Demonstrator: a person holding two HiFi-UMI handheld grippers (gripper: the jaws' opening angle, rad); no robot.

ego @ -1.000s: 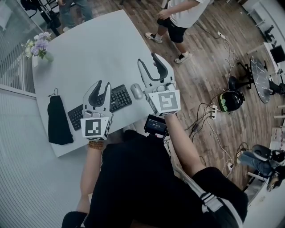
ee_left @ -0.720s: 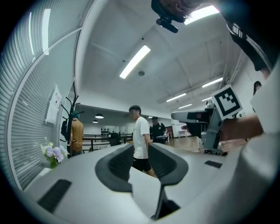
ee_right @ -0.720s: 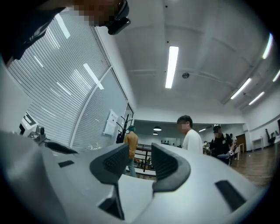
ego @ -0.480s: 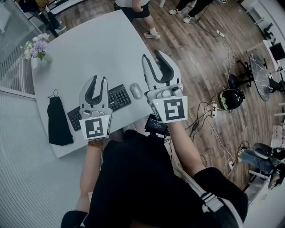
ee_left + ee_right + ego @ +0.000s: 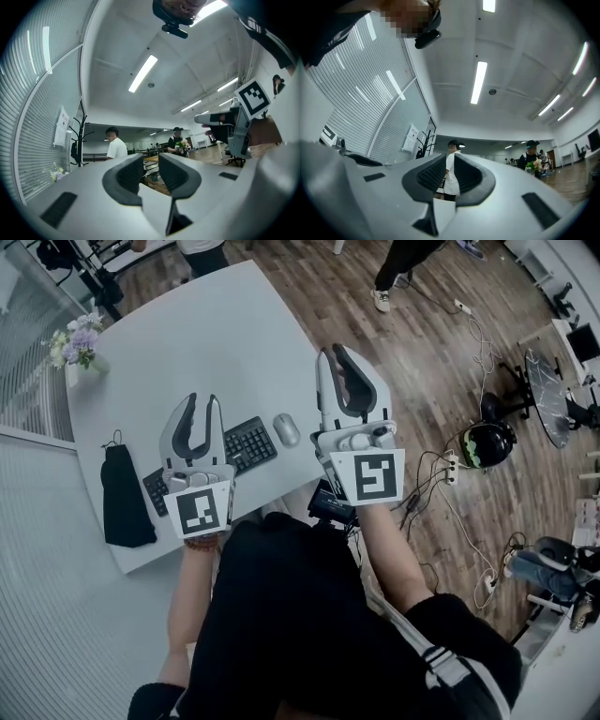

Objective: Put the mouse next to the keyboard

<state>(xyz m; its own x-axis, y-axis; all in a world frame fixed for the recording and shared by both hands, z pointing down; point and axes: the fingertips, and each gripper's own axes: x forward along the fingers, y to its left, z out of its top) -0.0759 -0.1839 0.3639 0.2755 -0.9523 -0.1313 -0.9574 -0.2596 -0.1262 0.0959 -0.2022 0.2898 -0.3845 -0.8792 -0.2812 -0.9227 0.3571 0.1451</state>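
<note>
The tabletop (image 5: pixel 206 343) presents a rounded far corner at 12 o'clock and a near edge directly in front of the person. A wide bare area lies from 11 to 1 o'clock beyond the keyboard (image 5: pixel 248 444). Wood floor (image 5: pixel 422 362) borders the 3 o'clock edge. The mouse (image 5: pixel 286 430) rests on the tabletop at the keyboard's 3 o'clock, just beside it with a small gap, close to the near edge. A black pouch (image 5: pixel 125 495) lies at the keyboard's 9 o'clock, and flowers (image 5: pixel 80 337) occupy the 10 o'clock corner. Both forearms extend toward 12 o'clock with the marker cubes facing up. The left gripper (image 5: pixel 203 401) hangs above the keyboard's left half; its jaws have just been closing slightly, stand apart and hold nothing. The right gripper (image 5: pixel 333 352) hangs at the mouse's 2 o'clock, overlapping the 3 o'clock edge; its jaws have just been closing to a narrow gap, with nothing between them.
</note>
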